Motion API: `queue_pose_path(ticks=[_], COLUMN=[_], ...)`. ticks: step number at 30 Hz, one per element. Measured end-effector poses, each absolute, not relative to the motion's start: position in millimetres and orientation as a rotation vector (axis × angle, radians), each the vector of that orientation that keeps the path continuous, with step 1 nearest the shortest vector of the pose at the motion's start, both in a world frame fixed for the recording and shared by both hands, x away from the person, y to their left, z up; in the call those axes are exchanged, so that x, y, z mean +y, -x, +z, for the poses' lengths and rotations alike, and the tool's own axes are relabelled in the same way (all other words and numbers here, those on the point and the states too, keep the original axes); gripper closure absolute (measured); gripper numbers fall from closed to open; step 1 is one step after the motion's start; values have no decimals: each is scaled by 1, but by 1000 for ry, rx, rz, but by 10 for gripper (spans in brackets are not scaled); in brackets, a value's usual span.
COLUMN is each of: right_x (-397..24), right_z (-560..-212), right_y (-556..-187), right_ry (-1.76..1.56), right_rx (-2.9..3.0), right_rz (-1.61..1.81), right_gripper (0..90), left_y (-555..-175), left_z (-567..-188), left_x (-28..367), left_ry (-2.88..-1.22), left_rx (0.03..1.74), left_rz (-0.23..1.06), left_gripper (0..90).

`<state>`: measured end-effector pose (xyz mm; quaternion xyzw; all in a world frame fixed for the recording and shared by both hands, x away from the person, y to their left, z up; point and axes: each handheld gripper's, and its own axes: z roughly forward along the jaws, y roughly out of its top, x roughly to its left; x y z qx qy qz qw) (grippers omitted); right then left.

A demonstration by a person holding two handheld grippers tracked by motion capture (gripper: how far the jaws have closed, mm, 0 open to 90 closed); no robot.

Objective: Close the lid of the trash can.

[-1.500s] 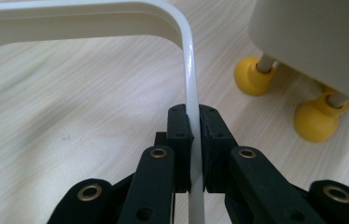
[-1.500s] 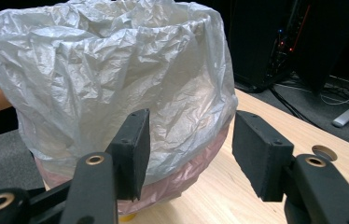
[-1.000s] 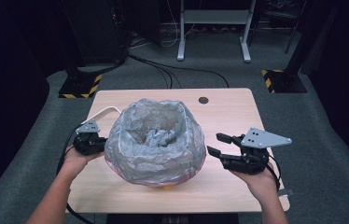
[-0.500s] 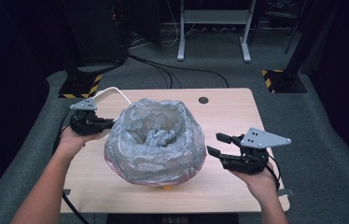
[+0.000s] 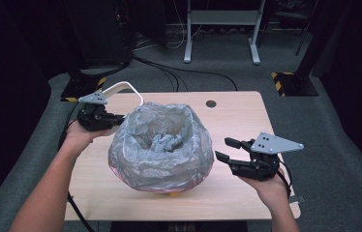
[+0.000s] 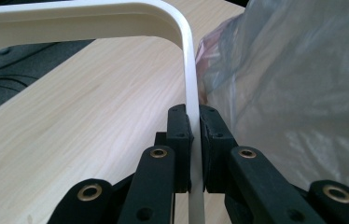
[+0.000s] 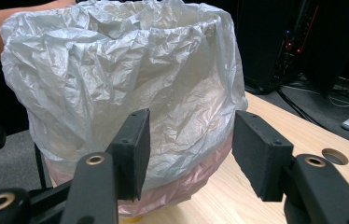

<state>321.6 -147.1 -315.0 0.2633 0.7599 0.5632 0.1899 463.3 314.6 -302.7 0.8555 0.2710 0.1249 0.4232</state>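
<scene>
Bagged bin (image 5: pixel 162 145) blocks table (image 5: pixel 237 121) centre; bare wood right.

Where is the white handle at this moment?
In the high view the white handle stands raised at the left of the bag-lined bin, clamped by the left gripper above the table's left edge.

Each gripper was matte black — the left gripper (image 5: pixel 116 117) and the right gripper (image 5: pixel 227 149) alike — with flat rectangular pads, brass-coloured rivets at the linkage joints and a grey three-cornered plate on top. Black cables trailed behind. The person's forearms were bare, sleeveless.
</scene>
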Motion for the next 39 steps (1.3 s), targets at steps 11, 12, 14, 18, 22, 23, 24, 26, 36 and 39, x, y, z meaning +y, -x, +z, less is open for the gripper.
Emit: queue_pose_path(ticks=[11, 12, 14, 18, 22, 23, 24, 26, 36, 39], right_x=[-147, -147, -147, -148, -148, -148, -147, -147, -145, -144], right_z=[-315, -315, -314, -314, -315, -316, -316, -316, -319, -317], right_y=[-322, -322, -321, -321, -322, -323, -323, -323, -326, -326], right_ry=[-735, -732, -733, -732, -743, -745, -744, -745, -748, -747], right_rx=[2137, 2136, 2133, 2127, 2128, 2129, 2130, 2132, 2144, 2142], right_rz=[1586, 1585, 1587, 1587, 1587, 1586, 1585, 1584, 1572, 1567], right_gripper=[463, 463, 463, 463, 463, 463, 463, 463, 463, 463], left_y=[-454, -453, -449, -439, -428, -424, -421, -414, -369, -355], left_z=[-254, -249, -242, -228, -217, -215, -214, -211, -200, -198], left_x=[313, 313, 312, 310, 307, 306, 304, 299, 260, 244], left_ry=[-2121, -2118, -2116, -2121, -2122, -2122, -2120, -2127, -2220, -2245], left_rx=[638, 635, 623, 590, 544, 532, 518, 485, 284, 208], left_rz=[389, 392, 395, 379, 351, 344, 332, 312, 244, 217], left_gripper=[839, 839, 839, 839, 839, 839, 839, 839, 839, 839])
